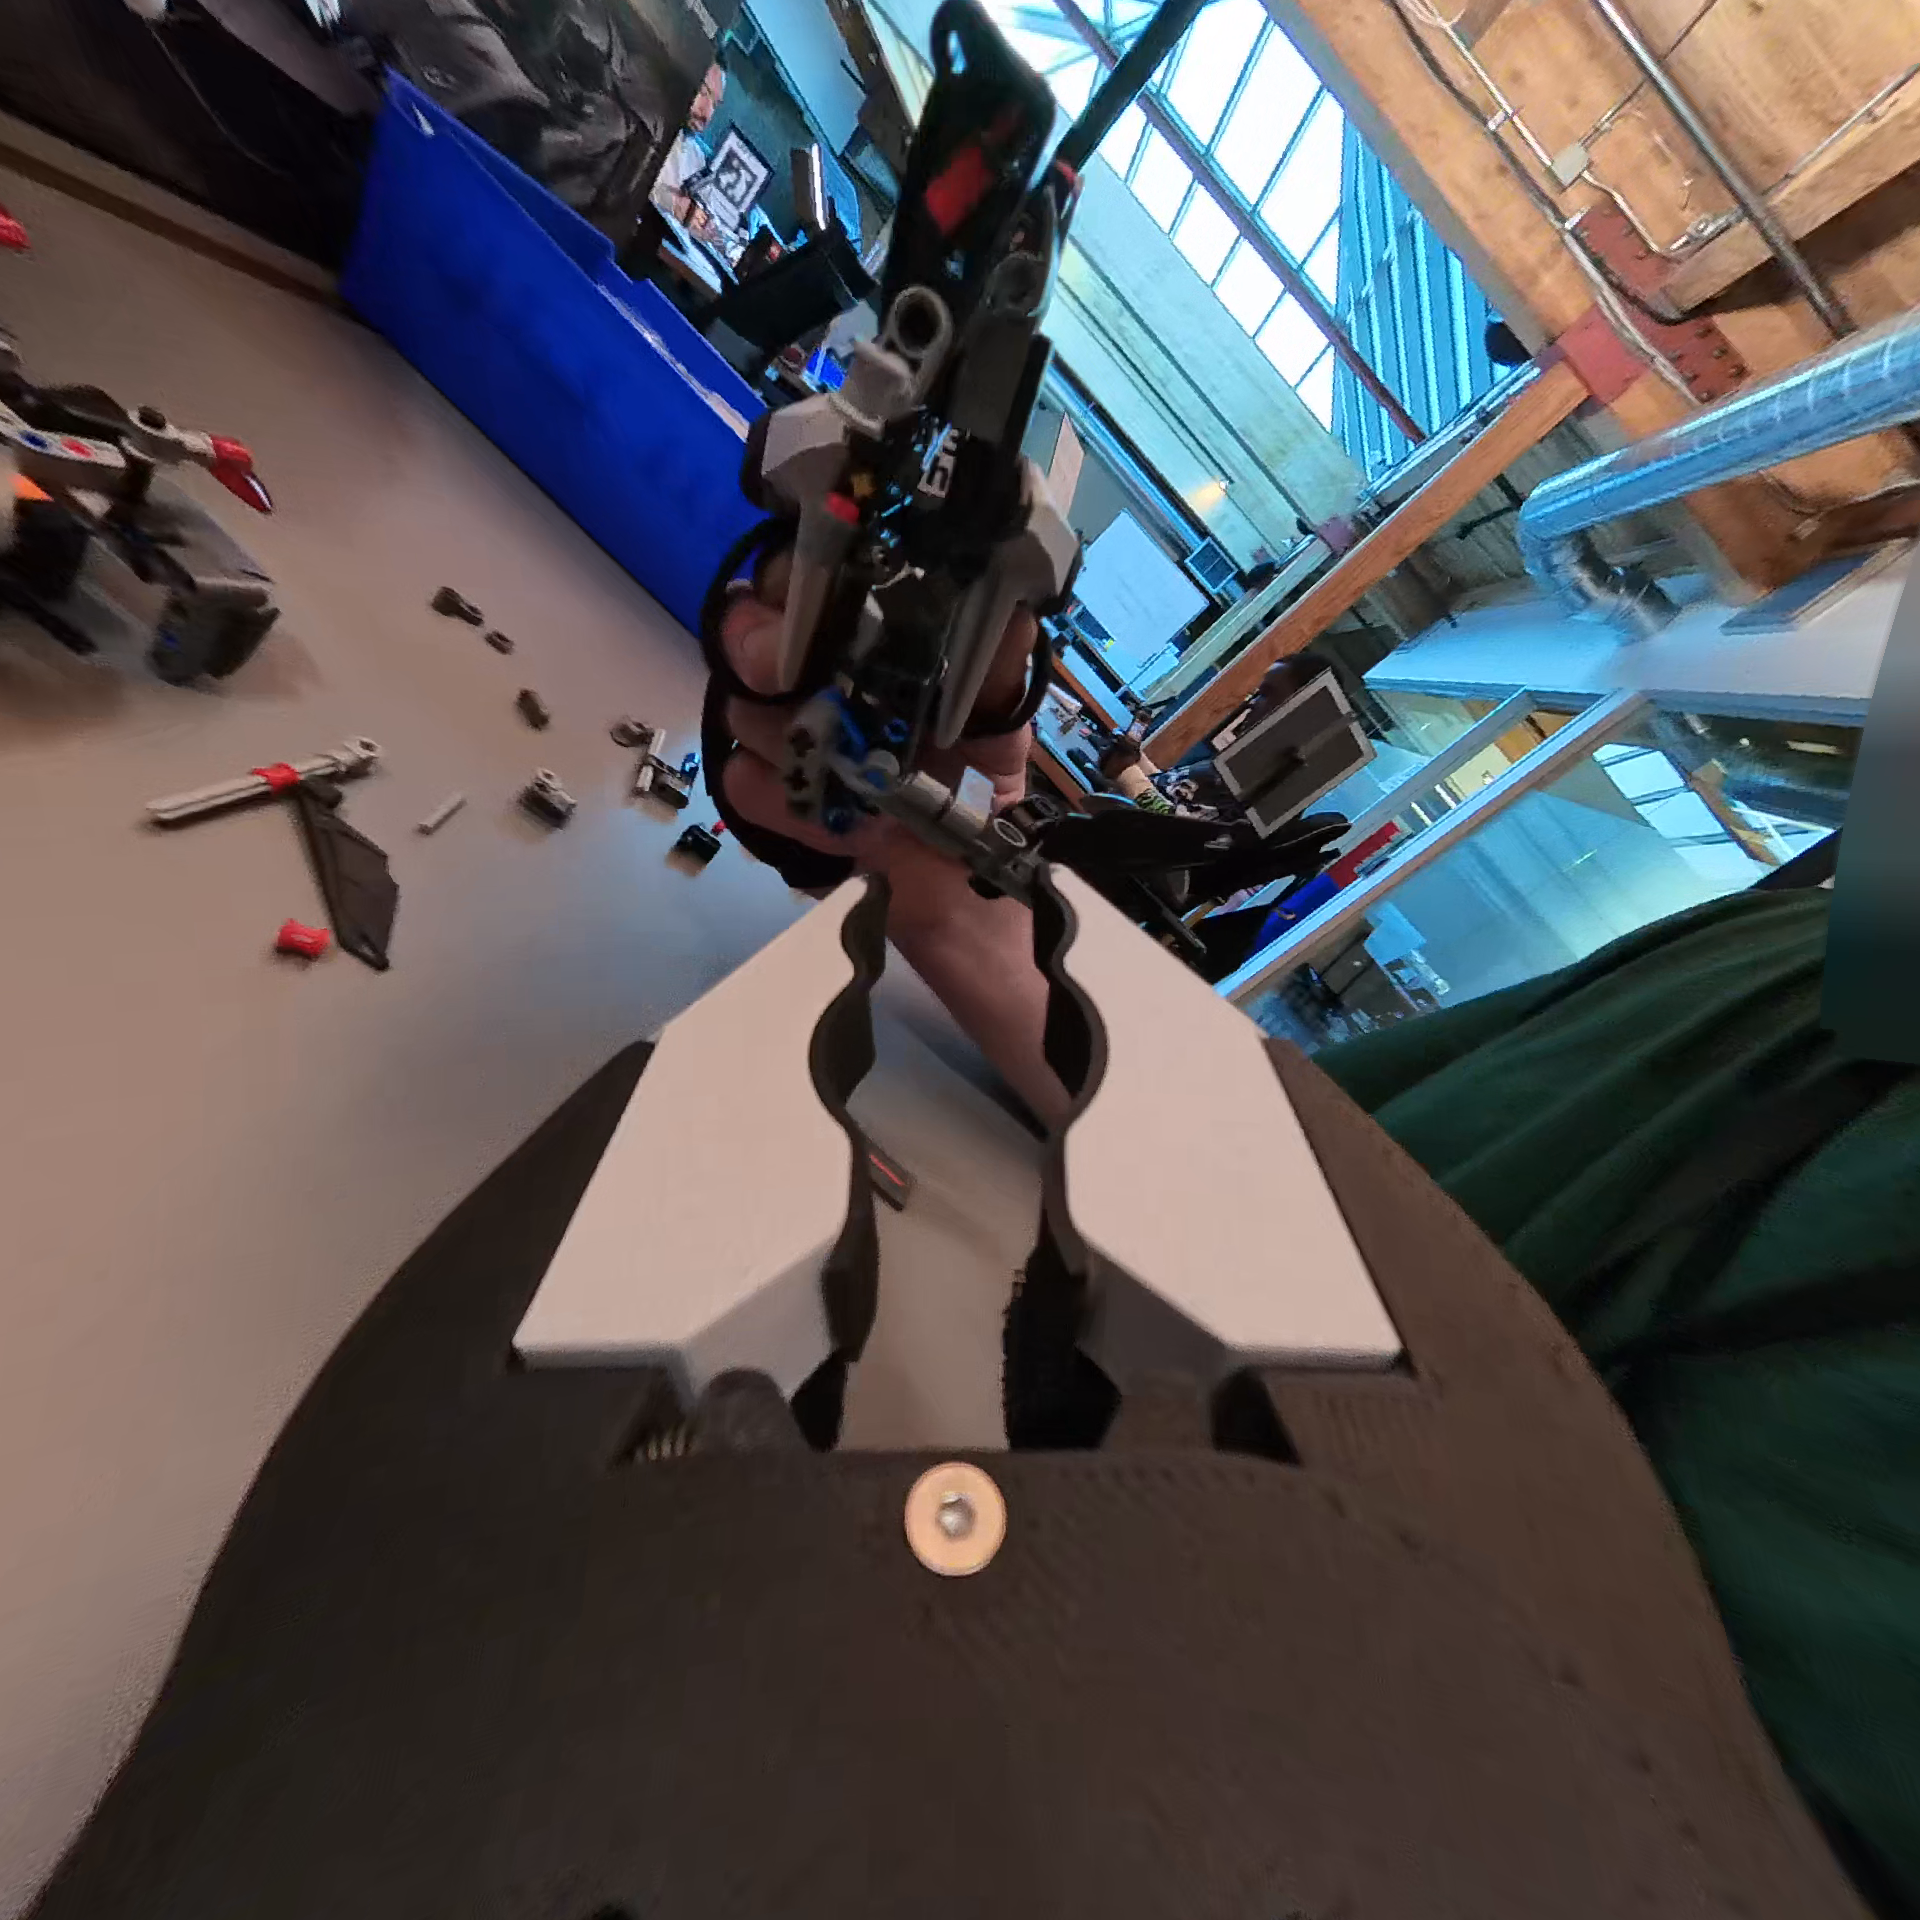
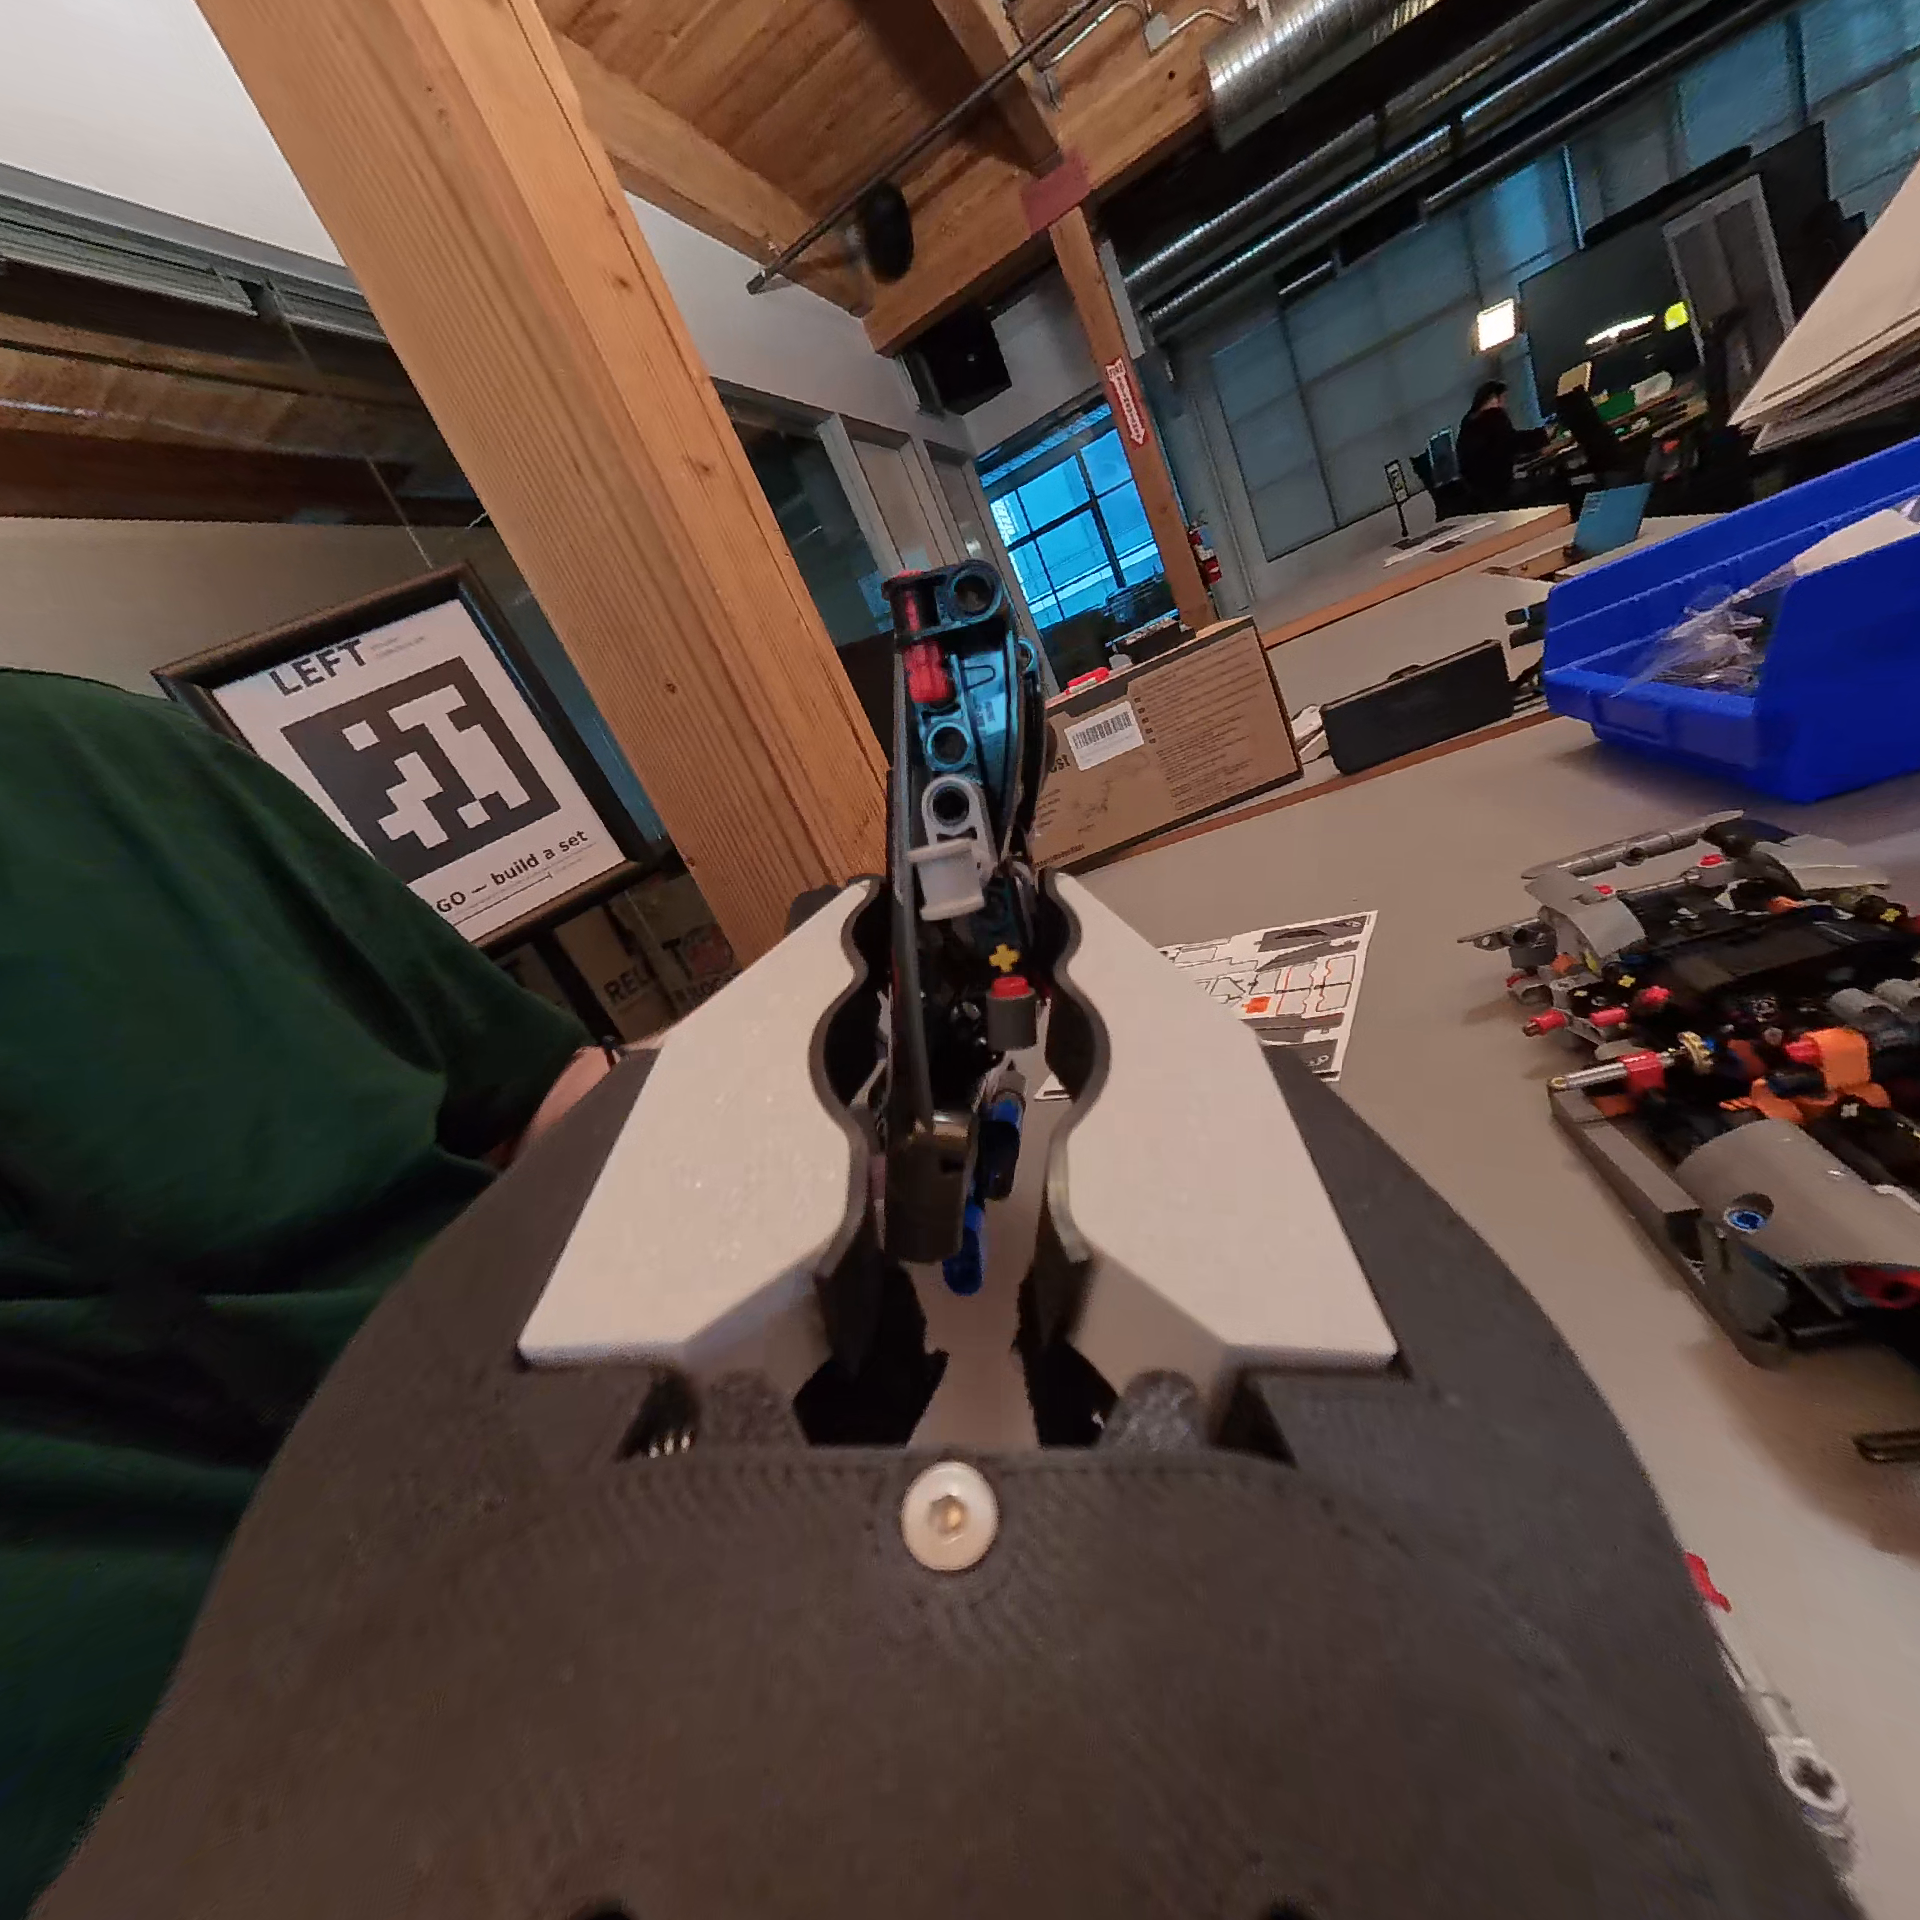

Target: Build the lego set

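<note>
Clearly the build was well along but not finished. The biggest piece, a long grey and black chassis (image 2: pixel 1725 1081) with orange and red fittings, lay on the grey table (image 2: pixel 1403 1039) well off to the right of the right gripper (image 2: pixel 961 883), with a printed sheet (image 2: pixel 1278 977) between the two. That gripper was pinching a tall black and grey sub-assembly (image 2: pixel 961 790), held upright between its pads, the top sticking out past the tips.

From the other side, the same sub-assembly (image 1: pixel 914 520) stood just ahead of the left gripper (image 1: pixel 956 894), with a hand (image 1: pixel 821 748) behind it. The left gripper's jaws stood apart; a small grey connector at the model's foot sat right at its tips, and I couldn't tell whether they touched it.

Away to that gripper's left, loose parts were scattered: a black panel (image 1: pixel 348 883), a grey axle piece (image 1: pixel 260 779), a red bush (image 1: pixel 301 938) and several small pins. I'd judge those, plus joining the sub-assembly to the chassis, were still to do.
</note>
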